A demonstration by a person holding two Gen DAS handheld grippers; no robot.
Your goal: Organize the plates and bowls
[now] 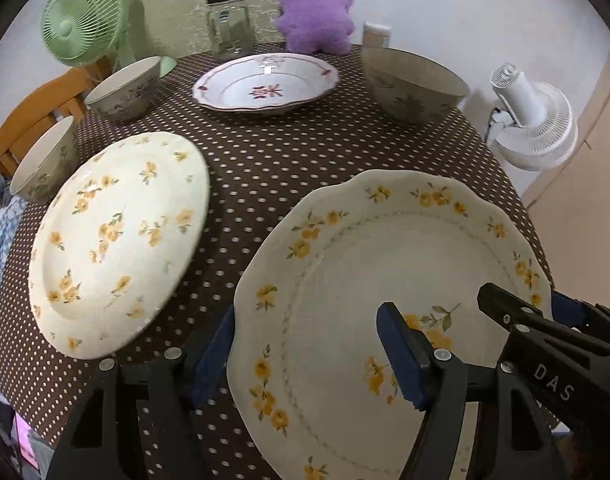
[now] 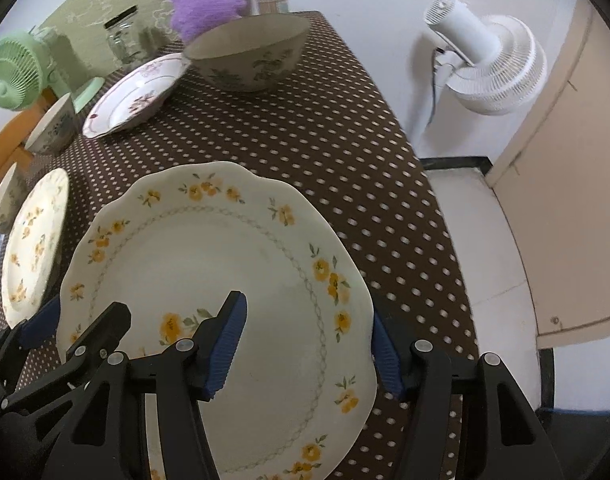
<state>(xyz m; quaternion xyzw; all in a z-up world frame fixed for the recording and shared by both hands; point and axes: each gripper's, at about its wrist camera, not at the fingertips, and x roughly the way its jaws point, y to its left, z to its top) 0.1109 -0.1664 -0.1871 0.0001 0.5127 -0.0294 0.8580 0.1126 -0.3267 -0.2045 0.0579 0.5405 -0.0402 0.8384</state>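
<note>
on the near edge of the dotted tablecloth (image 1: 265, 168) sits the scalloped plate (image 1: 385, 280) with yellow flowers, and both claws straddle its rim. the left gripper (image 1: 305, 356) has one blue pad under the plate's left edge and the other over its face; the right gripper (image 2: 309, 344) stands the same way on the opposite edge. whether the pads actually press on the rim i cannot tell, so neither claw can be called clenched or released with certainty.

very little looks sorted so far. a second flowered plate (image 1: 121, 240) lies just beside the first, apart from it, not stacked. a red-patterned plate (image 1: 265, 84) rests further back, and three bowls are scattered: two small bowls (image 1: 125, 88) near the left edge and a large bowl (image 1: 413, 84) at the far right, none nested.

my guess is this is an early step, the two-handed pickup of the first plate. still left: stacking the plates together and nesting the bowls.
</note>
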